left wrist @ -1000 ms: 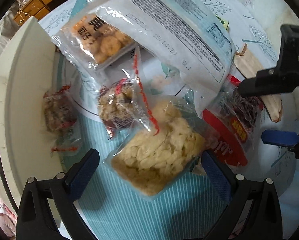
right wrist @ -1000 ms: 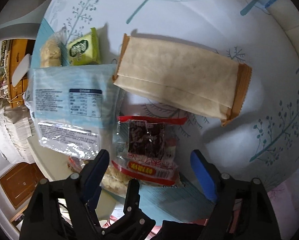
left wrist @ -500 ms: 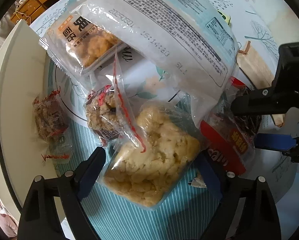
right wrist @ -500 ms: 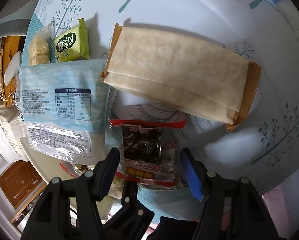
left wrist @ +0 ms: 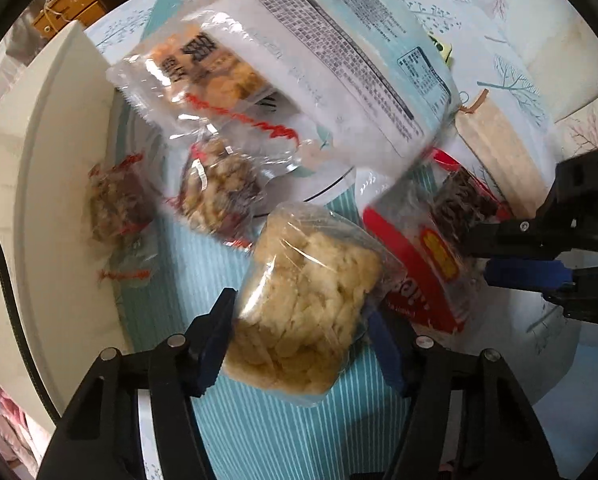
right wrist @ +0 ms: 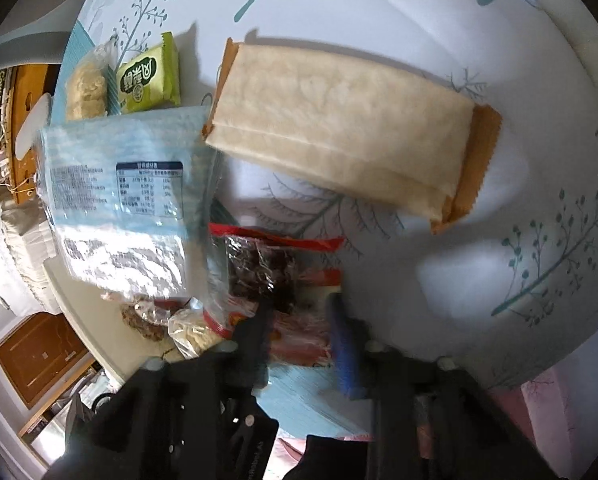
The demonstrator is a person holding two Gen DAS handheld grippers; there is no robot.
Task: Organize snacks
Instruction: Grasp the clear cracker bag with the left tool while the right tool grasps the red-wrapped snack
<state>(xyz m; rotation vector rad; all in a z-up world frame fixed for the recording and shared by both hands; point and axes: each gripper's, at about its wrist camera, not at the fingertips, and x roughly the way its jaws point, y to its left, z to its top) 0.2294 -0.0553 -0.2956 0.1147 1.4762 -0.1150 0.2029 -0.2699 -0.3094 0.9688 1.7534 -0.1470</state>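
Observation:
My left gripper [left wrist: 299, 332] is shut on a clear bag of pale puffed snack [left wrist: 307, 304] over the striped teal mat [left wrist: 259, 432]. My right gripper [right wrist: 299, 320] is shut on a red-edged bag of dark dried snack [right wrist: 271, 272], also in the left wrist view [left wrist: 431, 240], where the right gripper [left wrist: 499, 256] enters from the right. A large pale-blue packet [left wrist: 339, 76] lies behind, also in the right wrist view [right wrist: 127, 200].
A tan paper-wrapped packet [right wrist: 339, 136], a green snack packet [right wrist: 149, 76] and a small pale bag [right wrist: 87, 88] lie on the tree-print cloth. An orange biscuit bag [left wrist: 203, 76] and two brown nut bars [left wrist: 219, 192], [left wrist: 115, 204] lie near a white wall [left wrist: 39, 160] on the left.
My left gripper has closed in on the pale puffed bag. My right gripper has moved forward and closed on the dark dried-snack bag.

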